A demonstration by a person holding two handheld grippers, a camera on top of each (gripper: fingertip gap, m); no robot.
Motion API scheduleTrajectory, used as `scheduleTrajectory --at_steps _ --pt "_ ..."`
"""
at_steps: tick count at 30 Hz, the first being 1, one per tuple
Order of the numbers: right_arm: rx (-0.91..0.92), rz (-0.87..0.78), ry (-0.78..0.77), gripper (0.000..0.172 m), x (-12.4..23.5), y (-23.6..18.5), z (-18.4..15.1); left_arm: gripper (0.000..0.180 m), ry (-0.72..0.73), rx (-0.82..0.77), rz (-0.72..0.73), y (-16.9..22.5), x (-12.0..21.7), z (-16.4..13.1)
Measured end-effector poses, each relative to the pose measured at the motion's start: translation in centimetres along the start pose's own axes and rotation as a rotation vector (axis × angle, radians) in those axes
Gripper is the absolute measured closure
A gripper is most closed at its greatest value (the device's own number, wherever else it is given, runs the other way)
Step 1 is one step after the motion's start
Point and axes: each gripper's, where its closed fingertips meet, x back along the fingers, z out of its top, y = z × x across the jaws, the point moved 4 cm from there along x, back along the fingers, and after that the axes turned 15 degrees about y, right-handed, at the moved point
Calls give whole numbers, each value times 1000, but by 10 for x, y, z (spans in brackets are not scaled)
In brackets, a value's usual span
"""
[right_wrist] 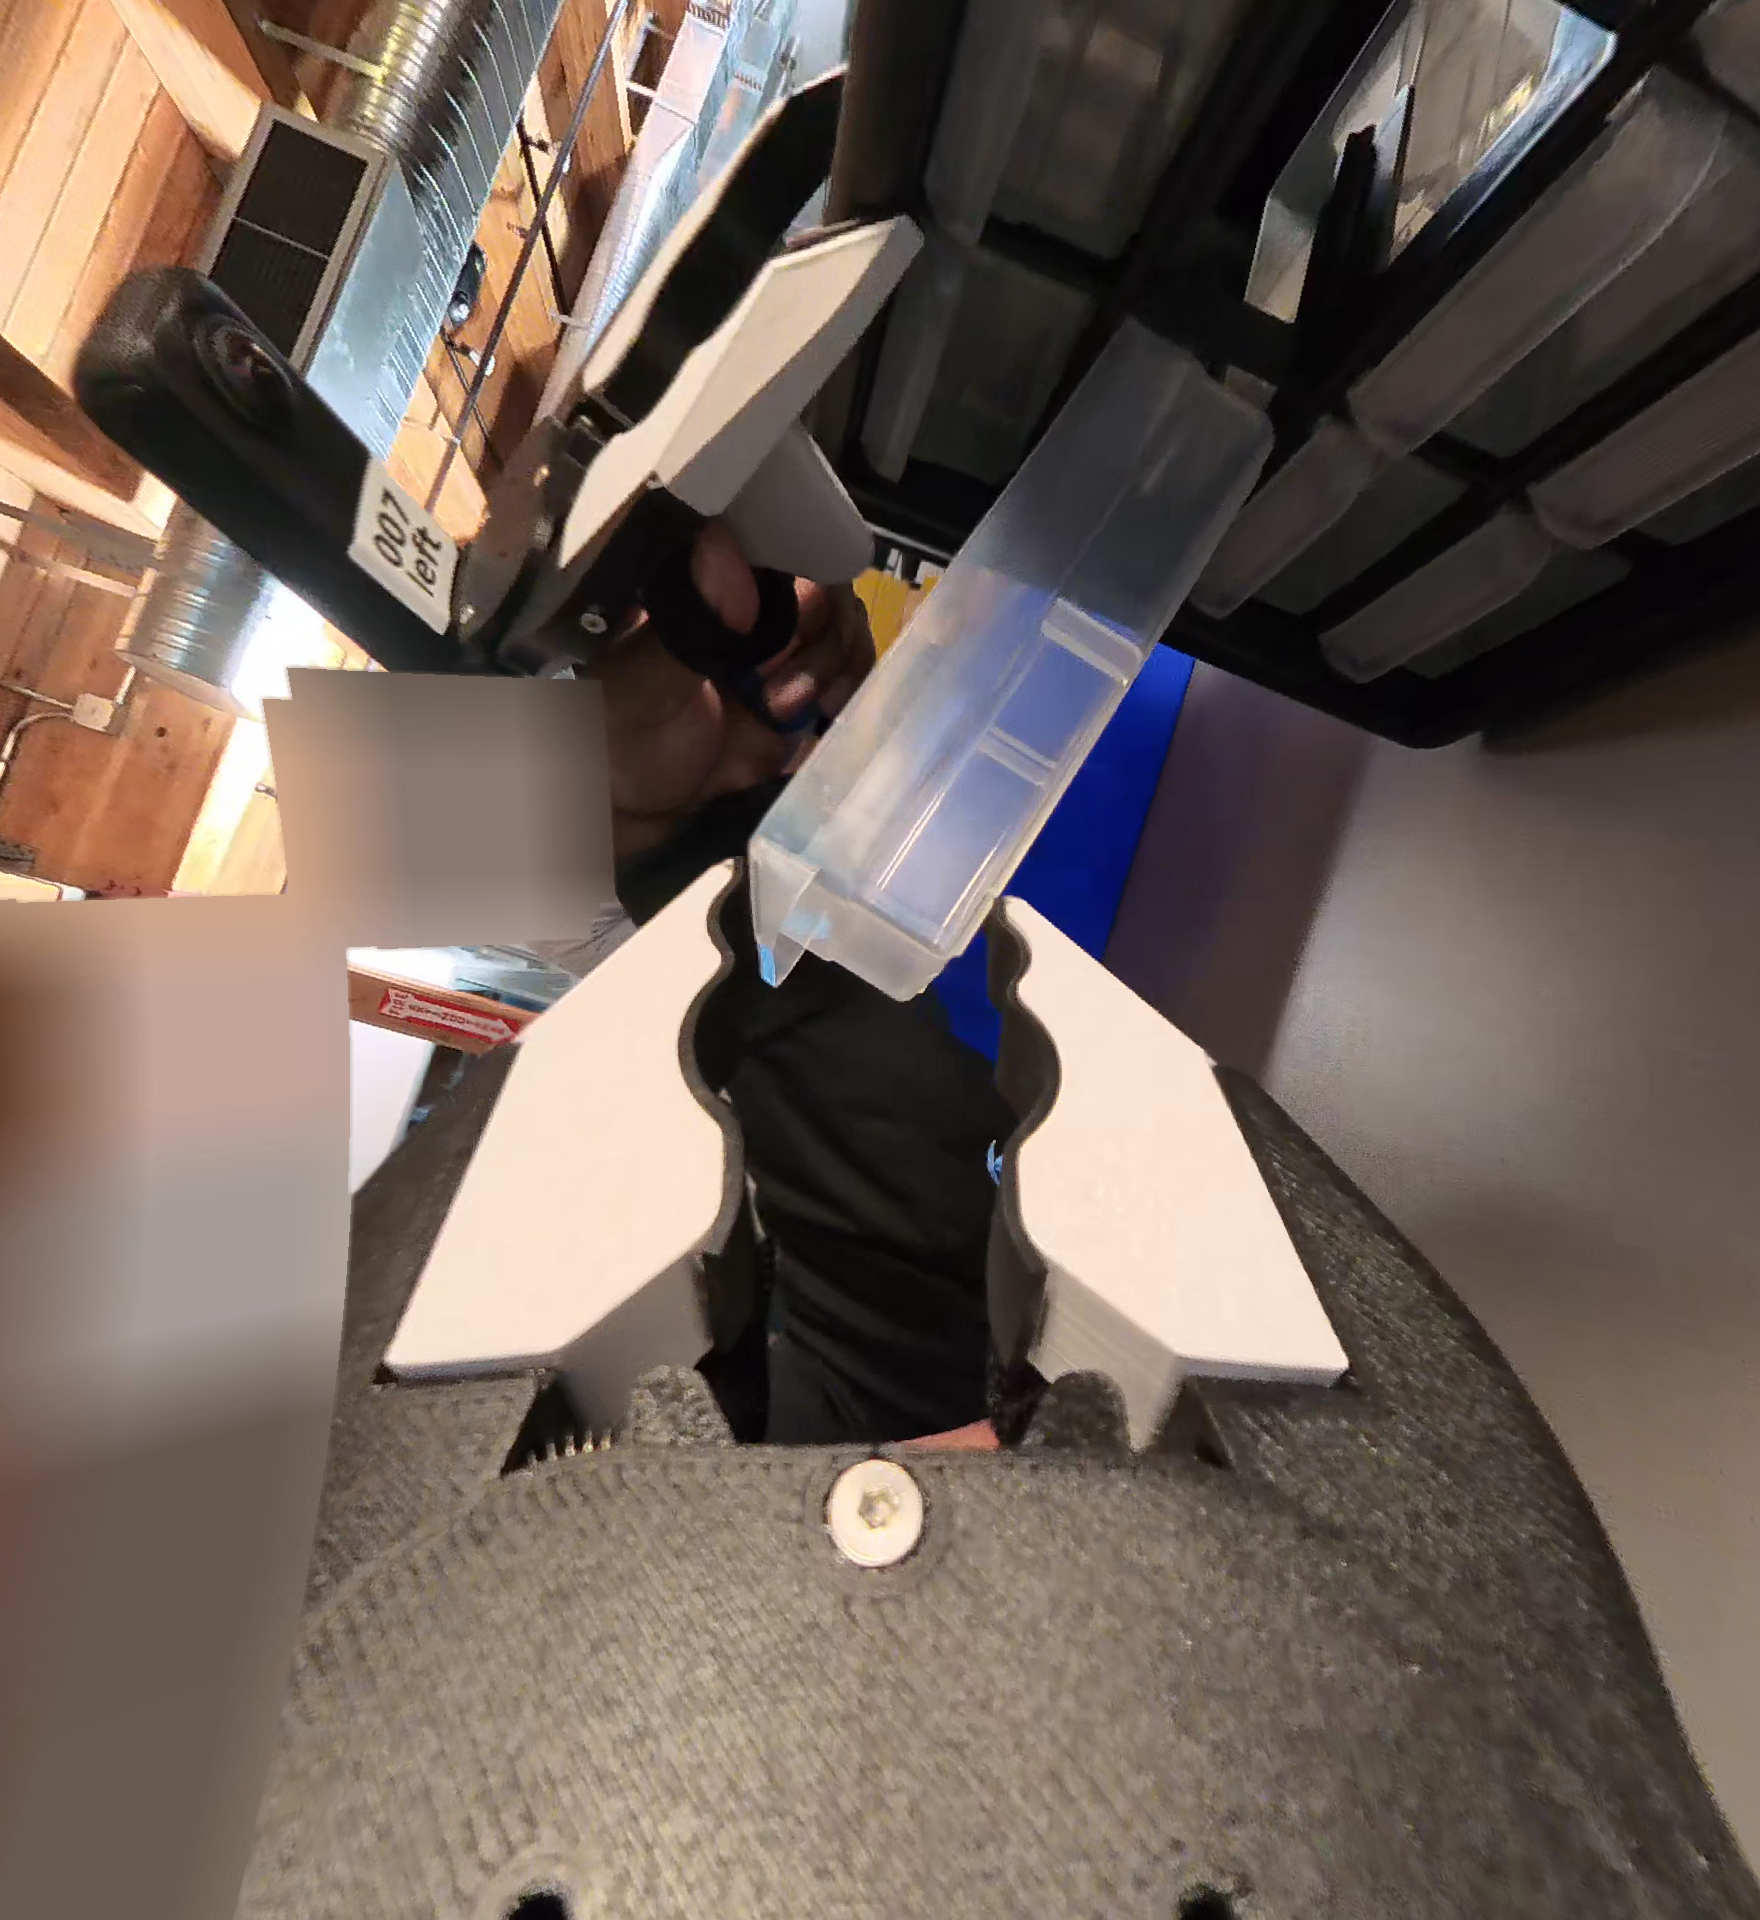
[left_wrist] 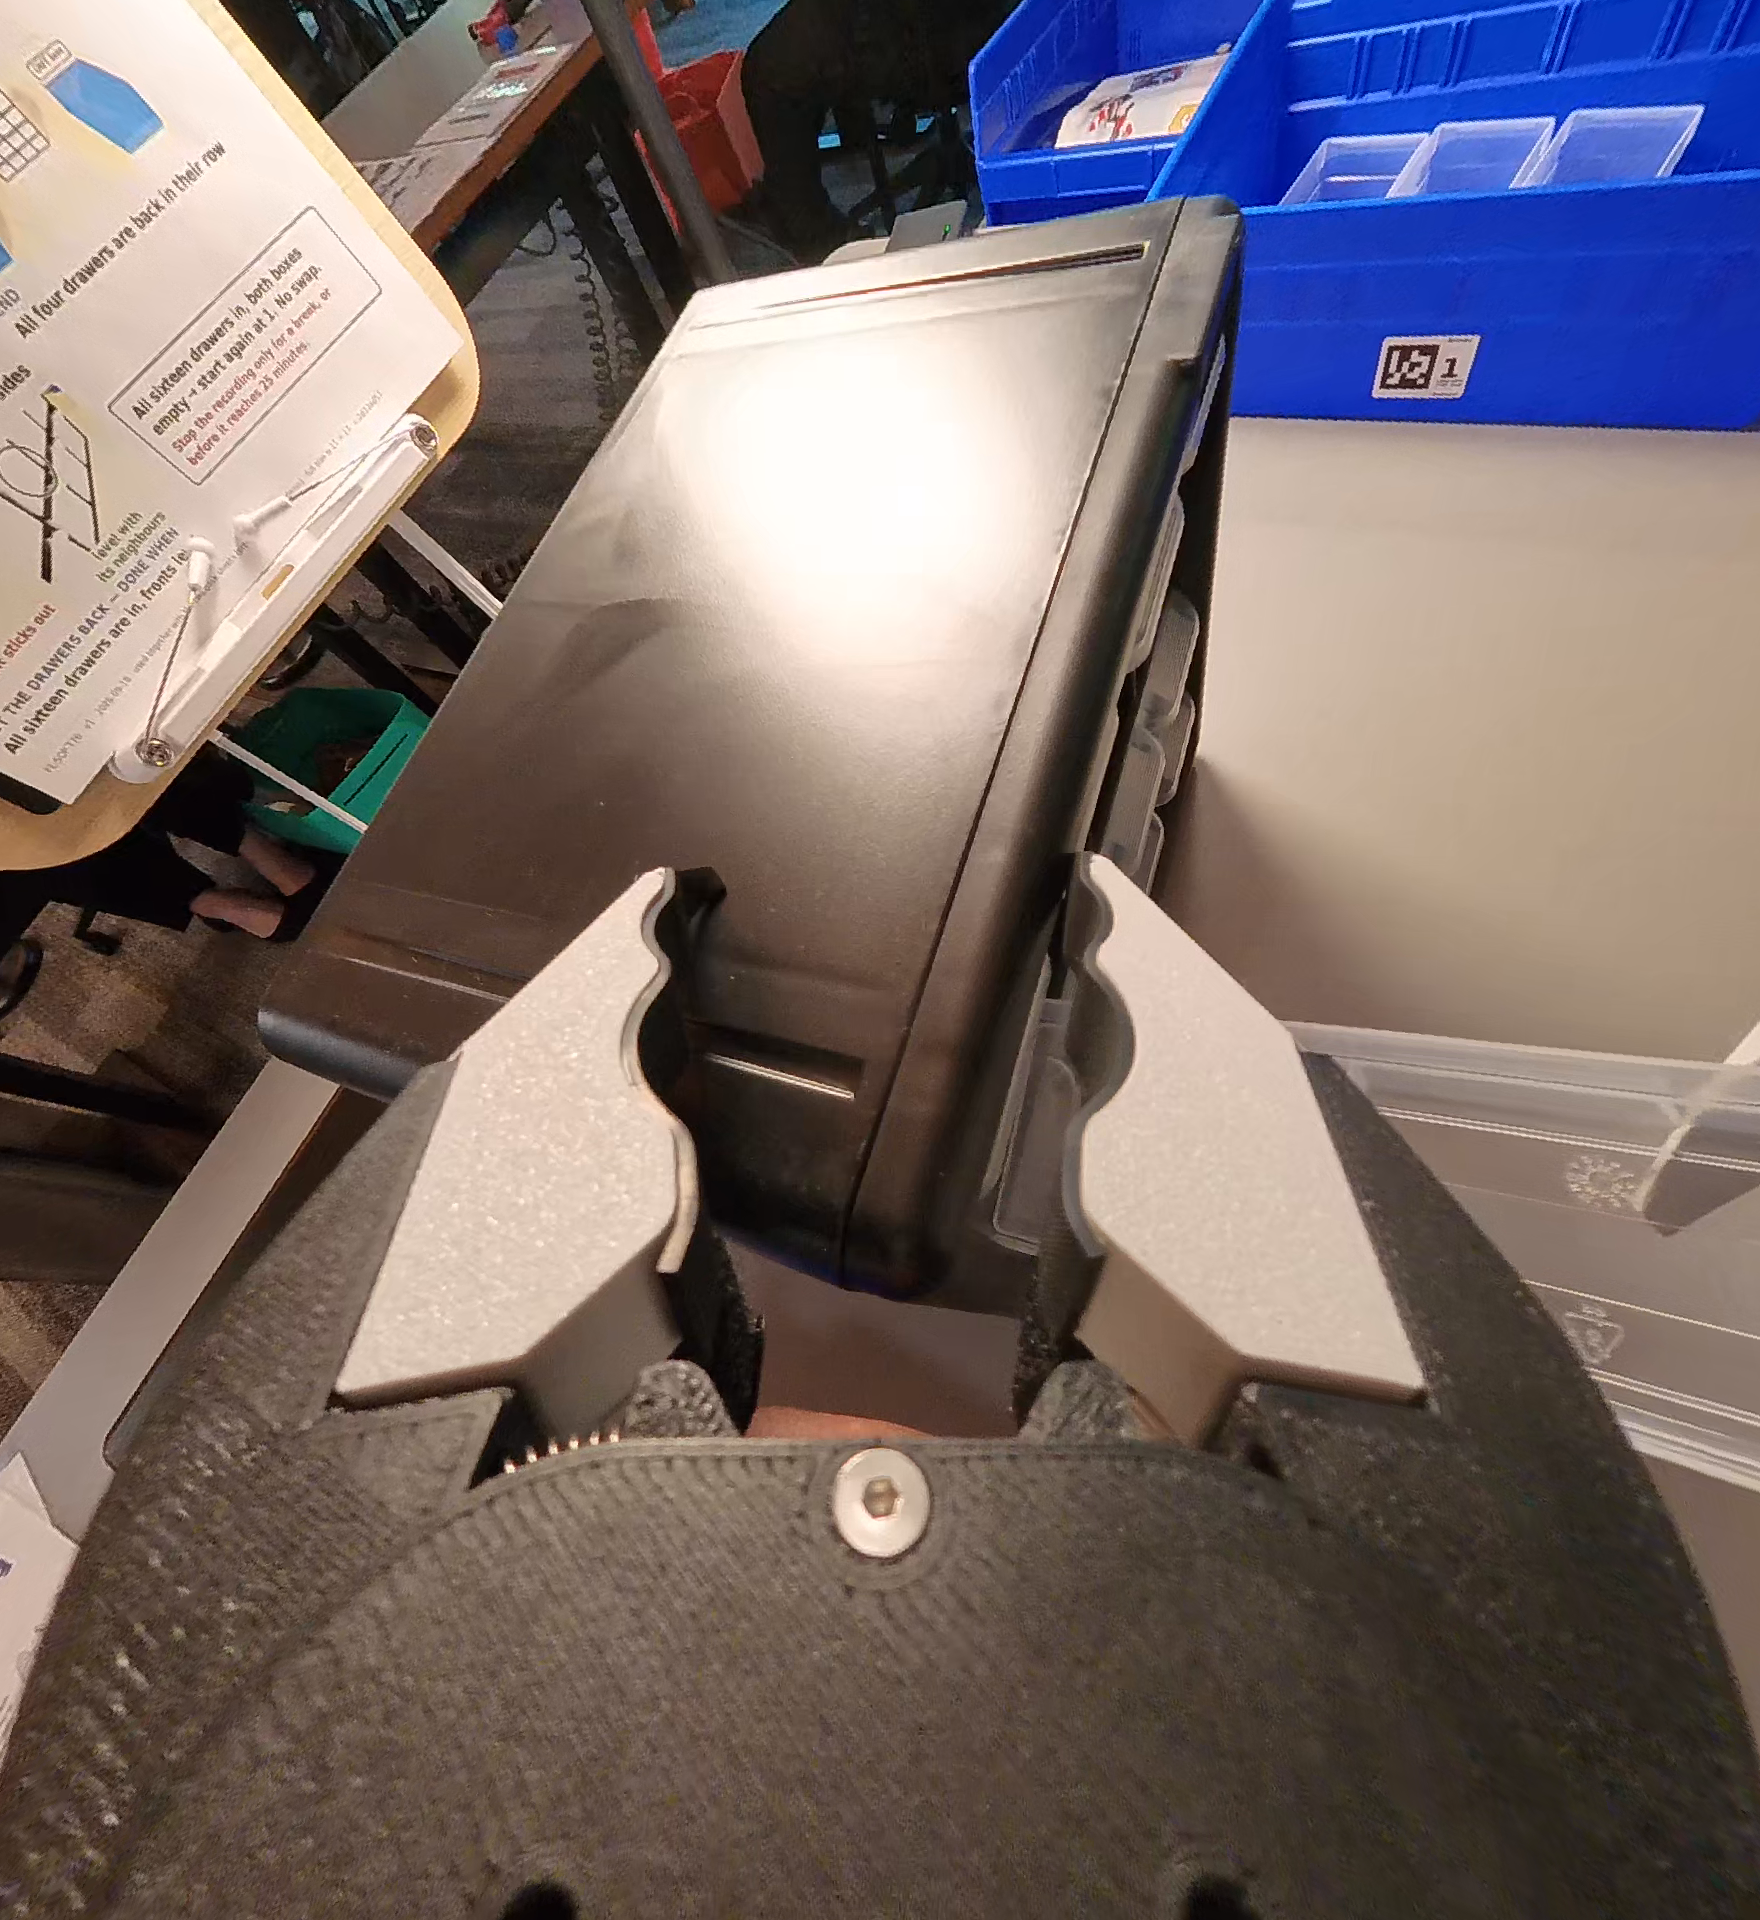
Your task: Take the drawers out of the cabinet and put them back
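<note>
The black drawer cabinet (left_wrist: 803,623) stands on the table, seen along one flat panel. My left gripper (left_wrist: 881,878) is open and straddles its near front edge, one finger over the panel and the other over the drawer fronts. Its fingers (right_wrist: 803,301) also show against the cabinet (right_wrist: 1478,416) in the right wrist view. My right gripper (right_wrist: 871,899) is shut on the end of a clear plastic drawer (right_wrist: 990,727). It holds the drawer tilted, with the far end pointing at the cabinet's front. The same drawer (left_wrist: 1582,1247) shows low on the right in the left wrist view.
Blue bins (left_wrist: 1530,260) holding small clear drawers (left_wrist: 1478,156) stand at the back of the grey table (left_wrist: 1478,675). An instruction sheet on a wooden stand (left_wrist: 128,364) is on the left. A green bin (left_wrist: 336,748) sits below the table edge. A person is close behind the grippers.
</note>
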Motion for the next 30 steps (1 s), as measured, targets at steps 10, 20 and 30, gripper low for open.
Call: scheduleTrajectory --at_steps 10,20,30 --pt "5 1 49 127 3 -7 0 108 0 -1 -1 0 0 0" --pt "-3 -99 -8 127 44 44 -12 108 1 0 -1 0 0 -1" --pt "365 -356 -190 121 133 95 22 108 -2 1 0 0 0 -1"
